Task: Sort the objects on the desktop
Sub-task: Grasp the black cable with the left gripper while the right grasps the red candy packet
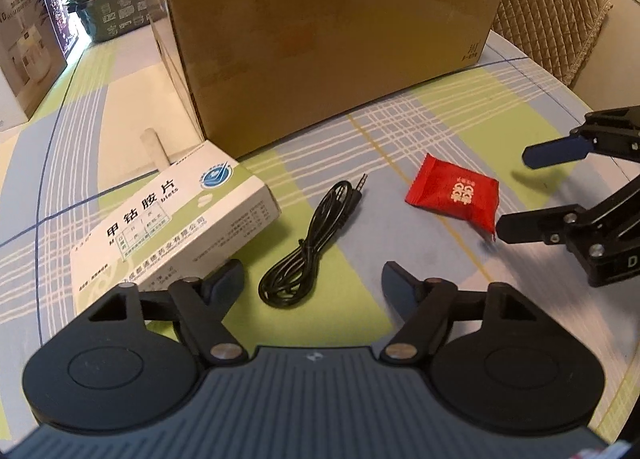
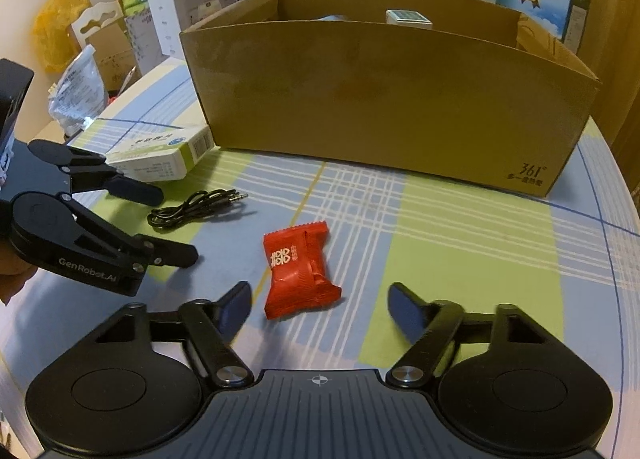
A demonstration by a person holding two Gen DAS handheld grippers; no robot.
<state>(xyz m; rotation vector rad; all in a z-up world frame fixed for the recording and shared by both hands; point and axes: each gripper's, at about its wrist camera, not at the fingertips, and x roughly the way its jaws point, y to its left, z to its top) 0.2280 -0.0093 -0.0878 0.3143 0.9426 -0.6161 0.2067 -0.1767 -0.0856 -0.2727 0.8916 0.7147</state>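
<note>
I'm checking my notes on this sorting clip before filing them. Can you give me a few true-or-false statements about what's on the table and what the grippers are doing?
1. Both the left gripper and the right gripper are open and hold nothing. True.
2. The red packet lies inside the cardboard box. False: it lies on the tablecloth, in front of the box.
3. The black cable lies between the medicine box and the red packet. True.
4. The cable is plugged into the medicine box. False: its plug lies free.

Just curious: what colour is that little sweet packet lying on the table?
Red, with a white emblem printed on it; the candy packet shows best from the right wrist.
</note>
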